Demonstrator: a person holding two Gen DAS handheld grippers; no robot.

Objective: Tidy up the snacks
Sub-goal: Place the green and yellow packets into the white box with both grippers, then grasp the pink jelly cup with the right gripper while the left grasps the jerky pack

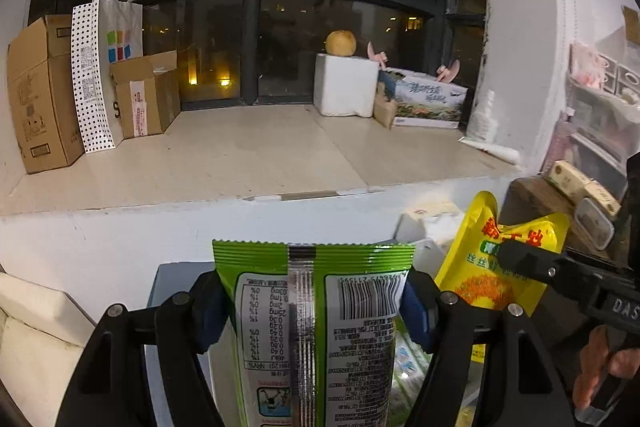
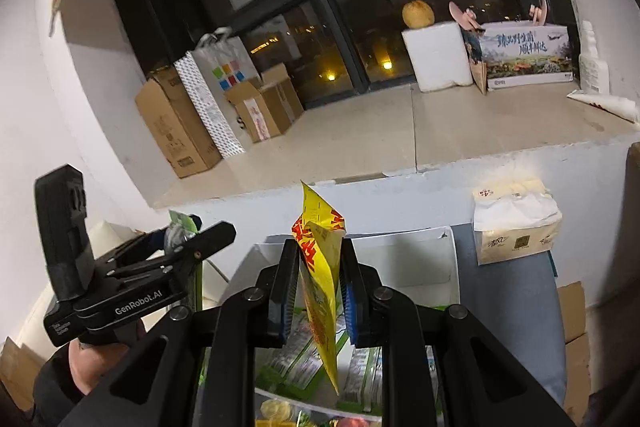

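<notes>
Two claws are in view, each clamped on one snack packet above an open white box.

Left claw point(image 1: 312, 303): the fingers point(image 1: 210, 311) are closed only as far as the width of the green packet point(image 1: 312, 327) allows, the blue pads pressing on both side edges. The packet stands upright with its long axis vertical, its crimped top seal uppermost and its printed back panel, with barcode and nutrition table, facing the camera. Its lower end runs out of the frame.

Right claw point(image 2: 320, 291): the fingers point(image 2: 286, 287) are drawn close together, pinching the yellow packet point(image 2: 320, 287) flat between the pads. In the right wrist view the packet is seen edge-on, long axis vertical, one pointed corner up and the other end hanging down below the pads. In the left wrist view the same packet shows its printed face and tilts to the right at the top.

White box point(image 2: 400, 259): it sits directly beneath both packets, on a grey tabletop point(image 2: 512, 291). Further green packets point(image 2: 292, 363) lie flat inside it.

Tissue pack point(image 2: 516, 227): it rests on the tabletop to the right of the box, just beside it.
</notes>
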